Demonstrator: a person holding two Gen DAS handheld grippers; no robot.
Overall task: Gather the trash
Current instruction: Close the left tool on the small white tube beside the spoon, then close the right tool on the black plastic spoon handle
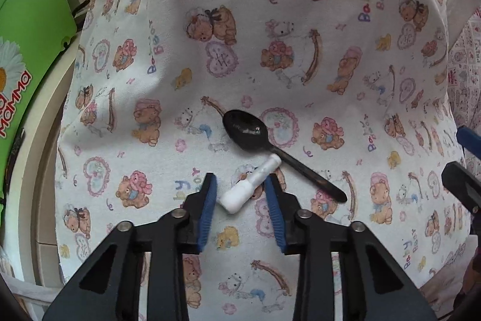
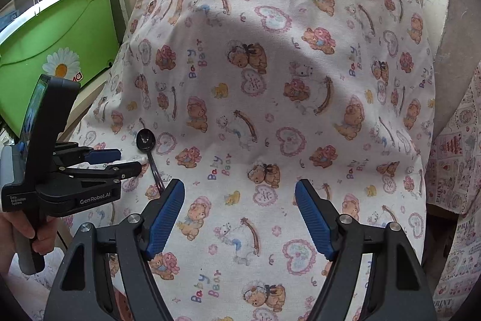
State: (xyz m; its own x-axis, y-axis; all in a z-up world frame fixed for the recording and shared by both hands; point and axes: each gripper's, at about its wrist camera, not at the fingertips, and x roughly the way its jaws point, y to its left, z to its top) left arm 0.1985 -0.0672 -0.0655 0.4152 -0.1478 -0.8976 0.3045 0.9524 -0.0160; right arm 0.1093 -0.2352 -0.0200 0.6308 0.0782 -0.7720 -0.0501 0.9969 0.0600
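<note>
A small white plastic tube lies on the teddy-bear tablecloth, its lower end between the blue pads of my left gripper, which is open around it. A black plastic spoon lies just beyond, its handle running down to the right under the tube's tip. In the right wrist view the left gripper shows at the left with the white tube between its fingers and the spoon beside it. My right gripper is open and empty above bare cloth.
A green plastic bin with a daisy print stands left of the table; it also shows in the left wrist view. The table's left edge drops off near it. A second patterned cloth lies at the right.
</note>
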